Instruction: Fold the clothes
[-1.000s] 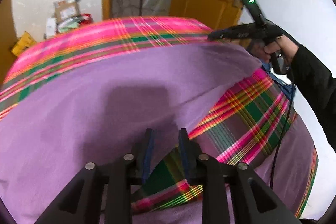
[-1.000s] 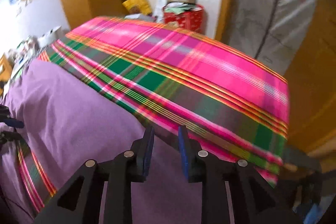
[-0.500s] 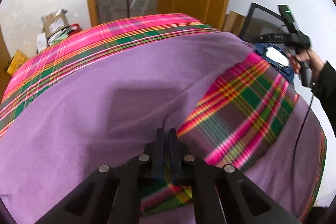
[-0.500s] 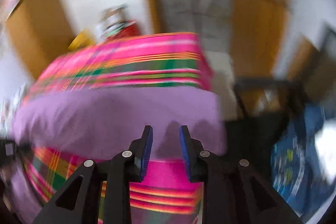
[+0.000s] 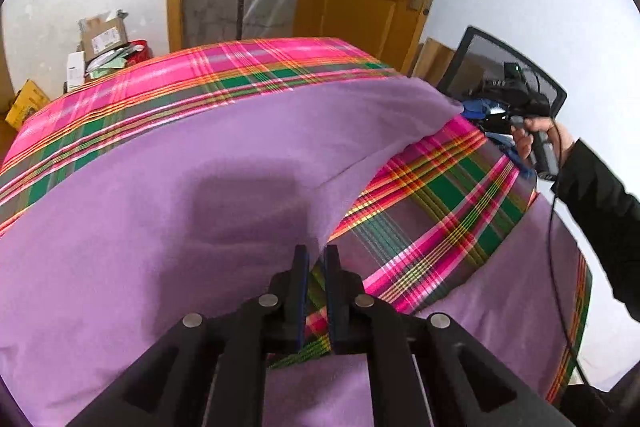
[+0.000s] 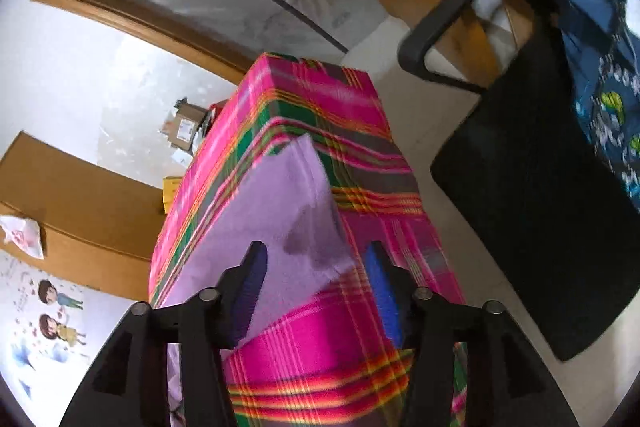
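- The purple garment (image 5: 168,211) lies spread over most of the plaid-covered bed (image 5: 240,67), reaching from the near edge almost to the far edge.
- One section is already turned over, leaving a diagonal edge with plaid showing beside it; I judge the folding to be at an early stage.
- The left gripper (image 5: 316,259) is pressed together, pinching the purple cloth at that diagonal edge near the near side of the bed.
- The right gripper (image 6: 312,267) has just been narrowing. Its jaws are spread astride the garment's corner (image 6: 320,227) at the bed's right edge, pads not pressing it.
- Left to do, likely: grip that corner, carry both points across, then finish the remaining folds.
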A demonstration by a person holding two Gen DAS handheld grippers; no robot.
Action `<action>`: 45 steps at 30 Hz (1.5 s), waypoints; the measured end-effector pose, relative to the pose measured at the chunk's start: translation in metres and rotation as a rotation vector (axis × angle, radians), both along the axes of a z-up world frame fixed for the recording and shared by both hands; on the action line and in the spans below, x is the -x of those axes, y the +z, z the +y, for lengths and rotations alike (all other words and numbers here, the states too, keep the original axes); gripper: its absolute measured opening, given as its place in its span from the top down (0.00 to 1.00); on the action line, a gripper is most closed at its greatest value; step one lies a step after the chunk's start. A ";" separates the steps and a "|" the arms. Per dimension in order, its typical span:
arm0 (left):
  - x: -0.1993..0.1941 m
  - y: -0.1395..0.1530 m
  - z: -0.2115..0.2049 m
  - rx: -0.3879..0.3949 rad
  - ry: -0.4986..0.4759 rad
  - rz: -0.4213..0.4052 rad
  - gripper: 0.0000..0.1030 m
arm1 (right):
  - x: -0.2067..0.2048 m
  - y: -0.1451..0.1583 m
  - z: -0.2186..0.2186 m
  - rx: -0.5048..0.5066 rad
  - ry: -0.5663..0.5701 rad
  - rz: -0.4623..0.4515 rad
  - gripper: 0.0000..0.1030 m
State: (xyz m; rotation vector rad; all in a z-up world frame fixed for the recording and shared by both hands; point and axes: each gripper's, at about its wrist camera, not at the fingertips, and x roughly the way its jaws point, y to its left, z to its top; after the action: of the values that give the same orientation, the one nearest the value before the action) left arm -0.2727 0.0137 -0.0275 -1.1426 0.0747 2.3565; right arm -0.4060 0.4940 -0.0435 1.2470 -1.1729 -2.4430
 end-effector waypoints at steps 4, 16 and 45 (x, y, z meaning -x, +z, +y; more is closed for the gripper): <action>-0.011 0.009 -0.025 0.000 0.055 0.032 0.93 | 0.001 0.013 -0.003 -0.070 0.015 0.049 0.87; -0.020 -0.014 -0.050 0.015 0.095 -0.067 0.93 | -0.015 0.014 0.010 -0.172 -0.095 -0.028 0.70; -0.172 -0.004 -0.269 -0.053 0.796 -0.029 0.92 | -0.203 0.133 -0.253 -0.480 0.484 0.469 0.48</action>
State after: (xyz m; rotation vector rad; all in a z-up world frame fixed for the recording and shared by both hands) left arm -0.1005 -0.2554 -0.0316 -1.3476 -0.5459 2.9822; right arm -0.2028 0.2406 0.0893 0.8301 -0.1429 -2.4836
